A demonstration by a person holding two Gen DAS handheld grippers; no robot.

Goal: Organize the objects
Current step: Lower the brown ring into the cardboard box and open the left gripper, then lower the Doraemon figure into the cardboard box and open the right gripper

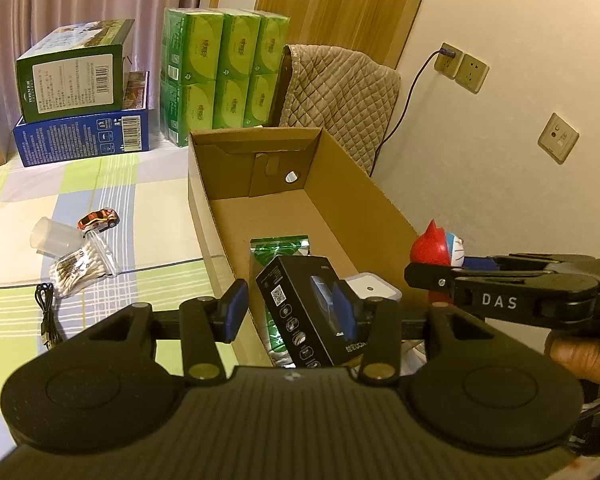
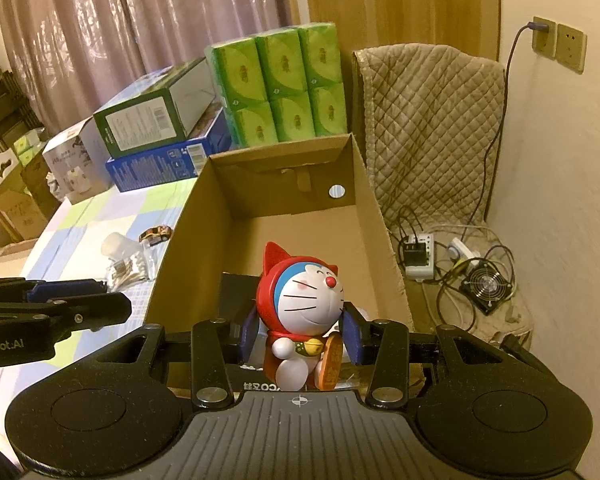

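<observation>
Right gripper [image 2: 299, 334] clamped on cat figurine [image 2: 300, 312], held above cardboard box [image 2: 188, 240] near end. Left gripper [image 1: 286, 306] apart, empty. Risk: smooth round figurine slips, topples onto black carton [image 1: 300, 312] below.

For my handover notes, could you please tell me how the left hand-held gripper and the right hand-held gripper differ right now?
The left hand-held gripper is open and holds nothing, while the right hand-held gripper is shut on the cat figurine. The left one looks down on the black box already lying in the cardboard box; the right one carries the figurine above it. Both point toward that cardboard box.
</observation>
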